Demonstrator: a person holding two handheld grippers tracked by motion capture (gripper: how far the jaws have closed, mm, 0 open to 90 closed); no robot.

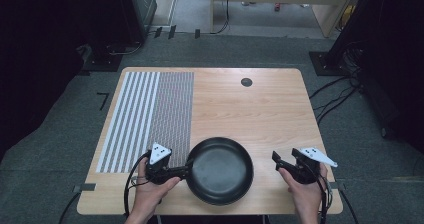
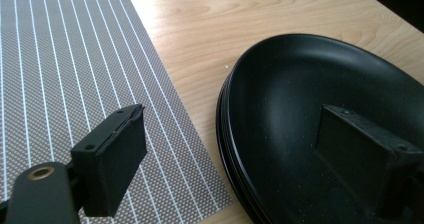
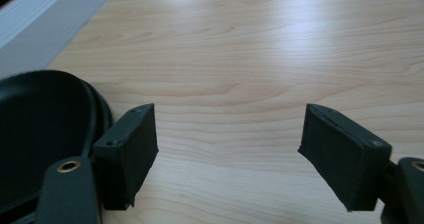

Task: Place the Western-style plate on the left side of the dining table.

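From above, a pale wooden table (image 1: 235, 109) stands on grey carpet (image 1: 60, 134), with dark equipment and loose cables (image 1: 335, 96) at the edges of the room. A striped and dotted mat (image 1: 150, 116) covers the table's left part. A black frying pan (image 1: 221, 170) sits near the front edge, between the left tongs (image 1: 181, 172), just beside its left rim, and the right tongs (image 1: 278, 160), which are apart from it.

In the left gripper view, the left tongs (image 2: 240, 149) gape wide, one jaw over the mat (image 2: 75, 59), the other over the pan (image 2: 320, 124).

In the right gripper view, the right tongs (image 3: 227, 149) spread open over bare wood, with the pan (image 3: 45, 124) at the left.
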